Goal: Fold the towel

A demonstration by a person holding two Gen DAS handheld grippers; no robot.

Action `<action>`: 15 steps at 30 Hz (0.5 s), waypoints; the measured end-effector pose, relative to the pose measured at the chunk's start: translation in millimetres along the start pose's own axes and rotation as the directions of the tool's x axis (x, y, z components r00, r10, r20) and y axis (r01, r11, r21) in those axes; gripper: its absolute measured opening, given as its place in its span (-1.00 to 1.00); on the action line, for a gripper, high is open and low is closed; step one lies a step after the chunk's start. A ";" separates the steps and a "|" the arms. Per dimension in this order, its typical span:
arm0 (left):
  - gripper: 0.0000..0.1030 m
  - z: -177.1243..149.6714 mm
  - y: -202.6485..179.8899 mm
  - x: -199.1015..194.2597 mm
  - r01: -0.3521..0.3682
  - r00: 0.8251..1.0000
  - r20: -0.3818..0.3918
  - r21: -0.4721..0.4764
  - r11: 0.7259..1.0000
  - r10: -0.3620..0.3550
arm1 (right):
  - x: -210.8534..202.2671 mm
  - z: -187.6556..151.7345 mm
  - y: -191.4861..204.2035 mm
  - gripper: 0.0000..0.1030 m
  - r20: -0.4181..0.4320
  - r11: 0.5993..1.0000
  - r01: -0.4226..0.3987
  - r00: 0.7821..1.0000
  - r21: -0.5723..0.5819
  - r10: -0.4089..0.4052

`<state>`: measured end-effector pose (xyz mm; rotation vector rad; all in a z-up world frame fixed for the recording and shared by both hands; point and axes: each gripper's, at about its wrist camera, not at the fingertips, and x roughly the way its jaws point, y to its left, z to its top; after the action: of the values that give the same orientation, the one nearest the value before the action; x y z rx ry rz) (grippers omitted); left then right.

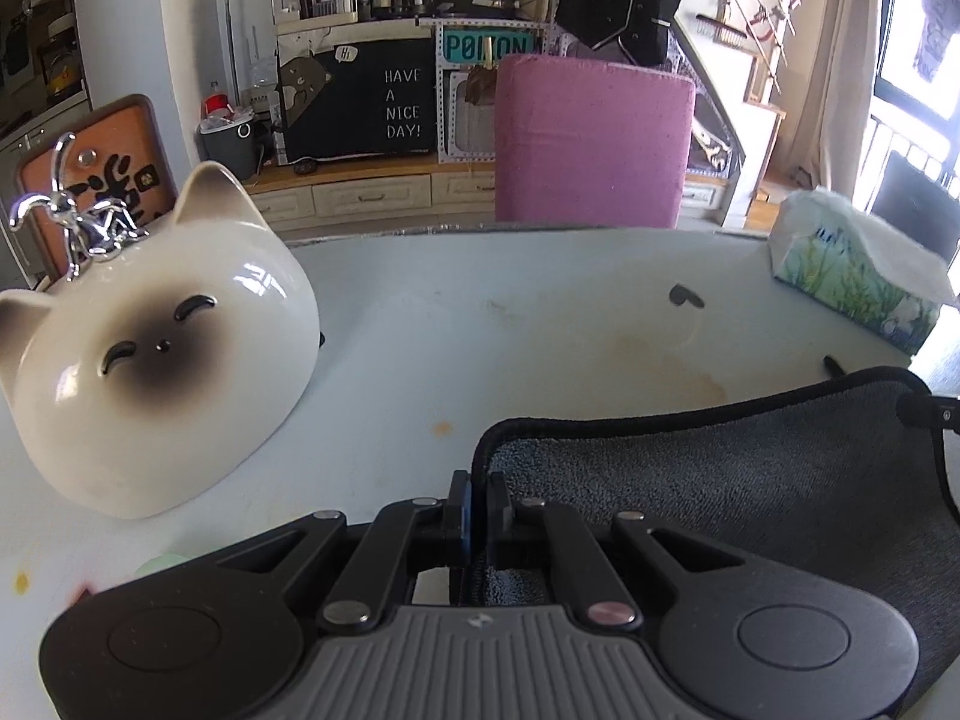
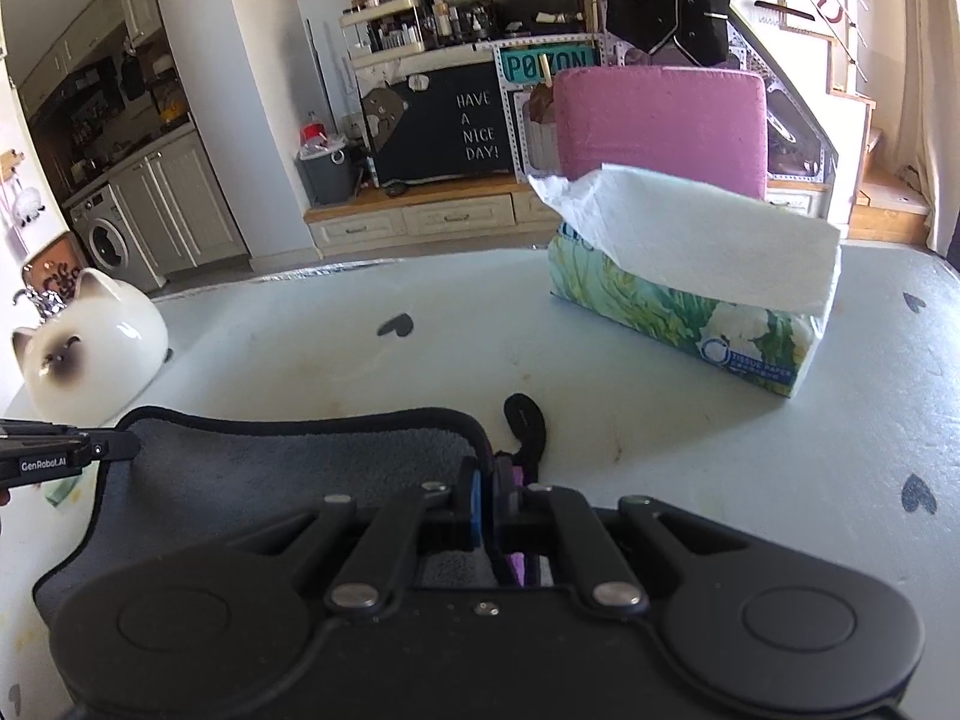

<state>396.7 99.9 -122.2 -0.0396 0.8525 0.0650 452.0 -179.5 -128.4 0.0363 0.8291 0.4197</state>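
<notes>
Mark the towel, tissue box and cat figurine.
towel [image 1: 750, 468], left wrist view, grey pile.
tissue box [image 2: 690, 306], right wrist view, printed side.
cat figurine [image 1: 162, 348], left wrist view, face.

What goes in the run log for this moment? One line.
left tongs: shut on towel corner | right tongs: shut on other corner | towel lifted off table

A pale, stained table [image 1: 510, 324] printed with small dark hearts. A white ceramic cat figurine [image 1: 156, 354] sits toward its left edge. A floral tissue box [image 2: 690, 294] with a tissue sticking out sits toward the far right corner. A grey towel [image 1: 750, 468] with black trim lies along the near edge.
</notes>
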 end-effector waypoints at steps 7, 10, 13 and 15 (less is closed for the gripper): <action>-0.83 2.8 -0.5 8.5 -0.013 1.000 -0.013 0.006 1.000 0.013 | 17.4 -2.1 2.5 -0.91 -0.040 0.999 0.037 0.998 -0.002 -0.037; -0.78 3.2 -2.0 11.1 -0.024 1.000 -0.012 0.024 0.999 0.025 | 21.1 -2.9 1.1 -0.74 -0.050 0.998 0.055 0.997 0.006 -0.055; -0.43 2.4 0.2 12.4 -0.040 0.999 -0.015 0.022 0.999 0.040 | 22.8 -2.8 -0.8 -0.47 -0.055 0.997 0.079 0.995 0.007 -0.079; -0.13 2.9 2.7 12.3 -0.058 0.998 -0.013 0.015 0.998 0.058 | 23.3 -3.0 -1.1 -0.39 -0.061 0.997 0.076 0.995 -0.004 -0.076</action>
<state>406.8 103.4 -129.7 -0.0015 0.8675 0.1133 464.2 -172.2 -147.1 -0.0100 0.8878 0.3517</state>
